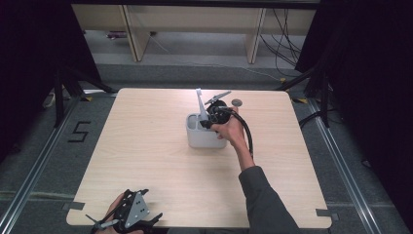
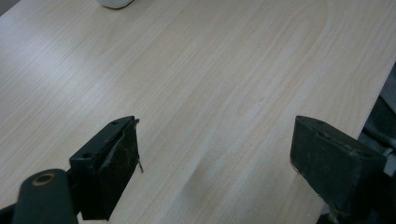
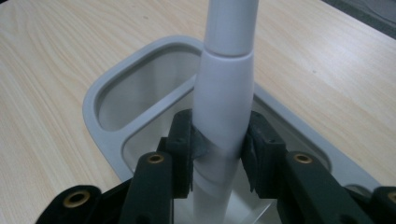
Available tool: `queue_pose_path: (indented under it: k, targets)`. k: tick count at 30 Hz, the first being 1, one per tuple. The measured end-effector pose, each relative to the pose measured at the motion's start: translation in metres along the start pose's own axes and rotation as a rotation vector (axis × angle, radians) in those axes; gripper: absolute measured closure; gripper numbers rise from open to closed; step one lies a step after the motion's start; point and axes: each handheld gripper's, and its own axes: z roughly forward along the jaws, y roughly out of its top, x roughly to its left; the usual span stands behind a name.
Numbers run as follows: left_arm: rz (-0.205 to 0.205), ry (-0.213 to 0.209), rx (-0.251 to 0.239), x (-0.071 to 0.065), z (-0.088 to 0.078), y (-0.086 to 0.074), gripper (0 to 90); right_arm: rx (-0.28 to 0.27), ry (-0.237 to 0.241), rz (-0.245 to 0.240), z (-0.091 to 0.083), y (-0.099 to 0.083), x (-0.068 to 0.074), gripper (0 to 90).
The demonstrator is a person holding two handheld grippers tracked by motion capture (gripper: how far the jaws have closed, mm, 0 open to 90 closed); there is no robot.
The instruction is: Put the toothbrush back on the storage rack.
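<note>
A grey two-compartment holder [image 1: 205, 138] stands near the middle of the table, slightly toward the back. My right gripper [image 1: 214, 117] is over it, shut on a white toothbrush [image 1: 200, 103] whose head rises above the holder. In the right gripper view the toothbrush handle [image 3: 224, 93] is clamped between the black pads [image 3: 183, 156], its lower end down inside the holder [image 3: 100, 123]. My left gripper [image 1: 127, 222] rests at the table's front left edge; in the left gripper view its jaws stand wide apart over bare wood, fingers [image 2: 109, 170] holding nothing.
A small round dark object [image 1: 237, 102] lies on the table behind the holder. The wooden table [image 1: 146, 161] has dark floor and metal rails around it. A corner of the holder [image 2: 114, 3] shows at the top of the left gripper view.
</note>
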Motion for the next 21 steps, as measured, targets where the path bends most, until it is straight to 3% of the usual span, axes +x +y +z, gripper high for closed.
queue_pose_path:
  k: [1,3,4,7,10,12,13,18,19,21]
  targets:
    - [0.001,-0.016,0.002,0.0001,-0.0007,0.0000,15.0,0.002,-0.006,-0.009,0.0015,-0.0004,-0.0005,66.7]
    - [0.007,-0.030,0.008,0.0007,-0.0011,0.0003,14.9,0.005,-0.010,0.017,0.0032,-0.0010,0.0001,66.7]
    - [0.007,-0.025,0.007,0.0003,-0.0013,0.0004,14.9,0.009,-0.010,-0.009,0.0035,-0.0014,-0.0016,66.7]
    - [0.000,-0.013,0.002,0.0002,-0.0013,0.0004,14.9,0.021,0.015,0.025,0.0038,-0.0009,0.0003,66.6]
    - [-0.002,-0.001,-0.001,0.0000,0.0000,0.0000,14.9,0.015,0.003,0.023,0.0047,-0.0006,0.0002,66.5]
    - [0.010,-0.016,0.009,0.0005,-0.0012,0.0005,14.9,0.017,0.015,0.034,0.0057,-0.0004,0.0017,66.5]
    - [0.004,-0.019,0.004,0.0001,-0.0008,0.0004,14.9,0.003,0.006,0.004,0.0070,-0.0011,-0.0001,66.4]
    - [0.010,-0.020,0.010,0.0007,-0.0014,0.0004,14.9,-0.001,0.003,0.008,0.0065,-0.0008,0.0000,65.9]
    - [0.010,-0.018,0.010,0.0006,-0.0011,0.0003,14.9,-0.002,0.009,0.042,0.0062,-0.0002,0.0021,66.0]
    - [0.009,-0.032,0.013,0.0007,-0.0013,0.0004,14.9,-0.003,0.004,0.011,0.0056,0.0004,0.0004,66.0]
